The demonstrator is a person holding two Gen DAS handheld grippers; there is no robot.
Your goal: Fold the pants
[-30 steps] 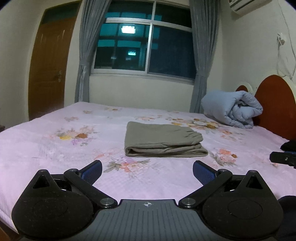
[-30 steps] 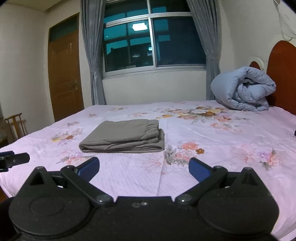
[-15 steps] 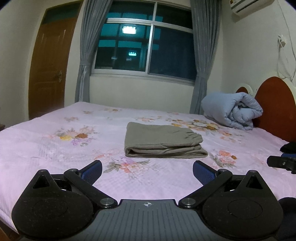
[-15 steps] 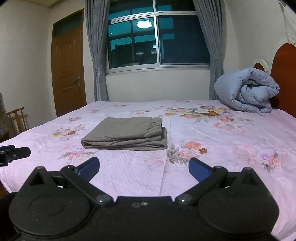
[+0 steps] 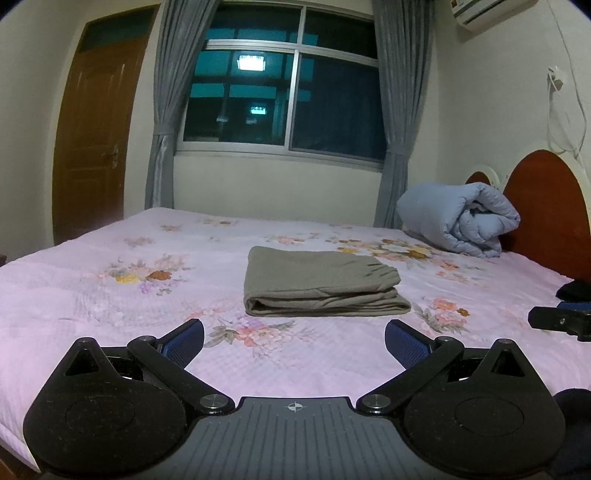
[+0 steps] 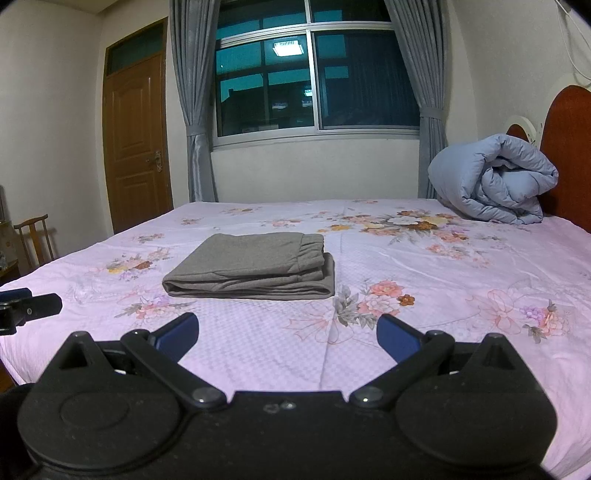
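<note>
Both tools are showing matte black plastic: the left claw is carrying blue ribbed pads, silver pivot screws and a grey ridged base (small crosshair mark); the right claw is looking alike, its base plain black

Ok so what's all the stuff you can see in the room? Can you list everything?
pants: one pair, grey-brown, folded flat in the middle of the bed
bed sheet: one, pink with flowers, covering the bed
duvet: one, light blue, rolled up by the headboard
headboard: one, red-brown, at the right end of the bed
window: one, dark outside, on the far wall
curtains: two, grey, tied back beside the window
door: one, brown wood, shut, left of the window
chair: one, wooden, left of the bed
air conditioner: one, white, top right
left gripper: one, black with blue pads, open, empty
right gripper: one, same colours, open, empty
</note>
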